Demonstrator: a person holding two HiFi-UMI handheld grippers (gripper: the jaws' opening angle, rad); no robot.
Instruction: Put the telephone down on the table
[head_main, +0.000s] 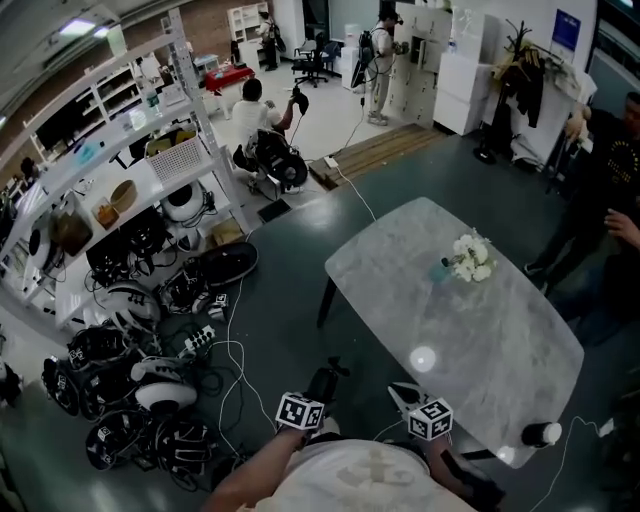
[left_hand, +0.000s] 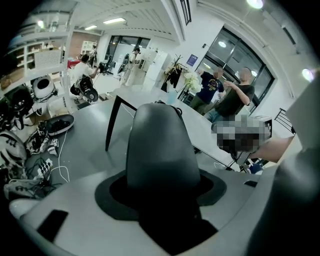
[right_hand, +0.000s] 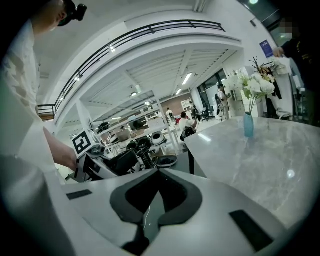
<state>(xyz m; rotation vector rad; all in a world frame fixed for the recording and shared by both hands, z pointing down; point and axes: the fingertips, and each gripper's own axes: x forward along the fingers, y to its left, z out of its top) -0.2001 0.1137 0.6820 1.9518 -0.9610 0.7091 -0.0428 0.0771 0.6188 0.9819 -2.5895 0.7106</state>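
In the left gripper view a dark grey telephone handset (left_hand: 161, 150) stands between the jaws and fills the middle of the picture. My left gripper (head_main: 325, 380) is shut on it, off the near left edge of the grey marble table (head_main: 500, 340). From the right gripper view the left gripper (right_hand: 95, 164) shows with the black telephone (right_hand: 120, 160) and its coiled cord (right_hand: 145, 156). My right gripper (head_main: 405, 394) is beside it at the table's near edge, jaws together (right_hand: 159, 172), nothing in them.
A blue vase of white flowers (head_main: 470, 258) stands on the table's far half, and a white object (head_main: 541, 434) lies at its near right edge. Shelves, helmets (head_main: 165, 395) and loose cables crowd the floor to the left. People stand at the right (head_main: 610, 170).
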